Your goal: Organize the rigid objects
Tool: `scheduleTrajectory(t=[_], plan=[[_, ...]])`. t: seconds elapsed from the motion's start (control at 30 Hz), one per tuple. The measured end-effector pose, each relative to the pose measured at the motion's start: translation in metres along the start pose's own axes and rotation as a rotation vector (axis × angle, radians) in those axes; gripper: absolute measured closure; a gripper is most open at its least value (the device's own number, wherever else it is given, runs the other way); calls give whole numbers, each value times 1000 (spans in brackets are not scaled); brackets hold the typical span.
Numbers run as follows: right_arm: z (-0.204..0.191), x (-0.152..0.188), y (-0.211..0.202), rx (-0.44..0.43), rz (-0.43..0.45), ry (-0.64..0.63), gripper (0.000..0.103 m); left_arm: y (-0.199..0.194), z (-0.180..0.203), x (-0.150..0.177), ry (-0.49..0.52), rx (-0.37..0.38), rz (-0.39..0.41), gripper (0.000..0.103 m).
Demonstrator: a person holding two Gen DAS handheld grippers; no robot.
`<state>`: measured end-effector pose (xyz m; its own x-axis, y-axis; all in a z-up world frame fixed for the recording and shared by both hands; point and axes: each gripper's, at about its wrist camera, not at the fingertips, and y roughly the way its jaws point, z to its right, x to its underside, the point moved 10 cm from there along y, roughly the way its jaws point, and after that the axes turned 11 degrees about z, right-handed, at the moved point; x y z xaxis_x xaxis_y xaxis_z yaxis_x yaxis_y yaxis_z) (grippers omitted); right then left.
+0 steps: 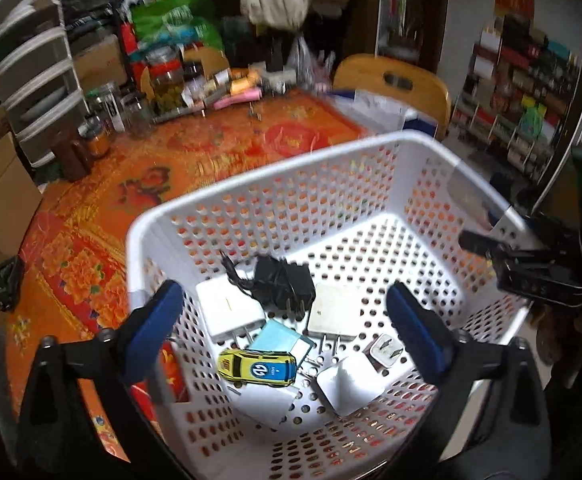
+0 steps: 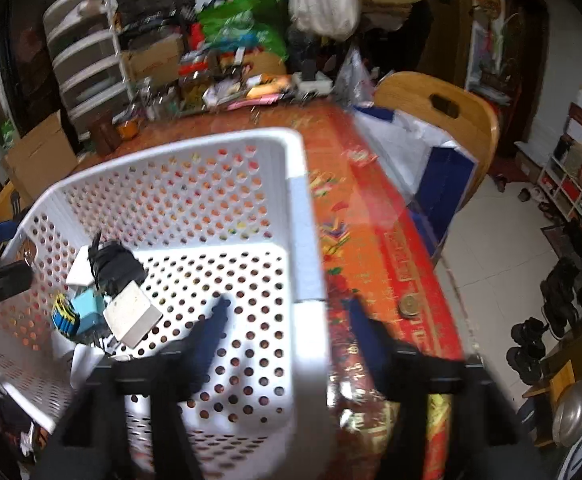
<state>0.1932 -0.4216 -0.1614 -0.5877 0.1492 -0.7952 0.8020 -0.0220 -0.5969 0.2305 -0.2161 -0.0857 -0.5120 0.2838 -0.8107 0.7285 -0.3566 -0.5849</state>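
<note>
Currently both hand-held grippers, left [image 1: 283,334] and right [image 2: 287,322], are spread and empty; your right straddles the basket [image 2: 307,216] wall, so lifting could tip the chargers [image 1: 229,314] out

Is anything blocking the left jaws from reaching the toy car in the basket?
Nothing visible does. The left gripper is open above the basket, and the toy car lies uncovered on top of the chargers, with open space between them.
</note>
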Motion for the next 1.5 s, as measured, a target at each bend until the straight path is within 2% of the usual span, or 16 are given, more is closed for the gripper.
scheduleTrajectory(t=[0.03, 0.07, 0.1, 0.23, 0.33, 0.4, 0.5, 0.57, 0.6, 0.67, 0.73, 0.83, 0.9, 1.1, 1.5], plan=[[3, -5, -11, 15, 39, 13, 9, -11, -7, -3, 4, -27, 41, 0], [5, -11, -26, 34, 94, 27, 2, -21, -15, -4, 6, -59, 72, 0], [7, -16, -40, 53, 142, 43, 0, -34, -24, -5, 8, -93, 110, 0], [-3, -24, -99, 118, 302, 86, 0, -92, -48, -3, -16, -152, 227, 0], [-28, -24, -146, 156, 398, 42, 0, -147, -63, 3, -29, -202, 314, 0], [-53, -22, -180, 125, 455, -7, 0, -185, -70, 8, -17, -242, 363, 0], [-89, -13, -219, 55, 490, -55, 0, -225, -77, 21, -12, -323, 374, 0], [-106, -5, -236, 27, 506, -67, 0, -243, -78, 36, -40, -326, 370, 0], [-115, 1, -244, 15, 511, -67, 0, -249, -74, 46, -54, -297, 364, 0], [-124, 12, -248, -9, 495, -53, 0, -253, -66, 63, -69, -258, 355, 0], [-128, 21, -246, -20, 460, -54, 0, -250, -55, 74, -71, -250, 347, 0], [-126, 32, -230, -1, 384, -55, 0, -230, -35, 81, -71, -208, 316, 0], [-123, 35, -225, 6, 370, -47, 0, -217, -26, 82, -67, -189, 304, 0], [-105, 42, -208, 10, 329, -15, 0, -187, -12, 76, -52, -186, 277, 0], [-107, 49, -201, -15, 306, -30, 0, -186, -11, 71, -53, -196, 278, 0]])
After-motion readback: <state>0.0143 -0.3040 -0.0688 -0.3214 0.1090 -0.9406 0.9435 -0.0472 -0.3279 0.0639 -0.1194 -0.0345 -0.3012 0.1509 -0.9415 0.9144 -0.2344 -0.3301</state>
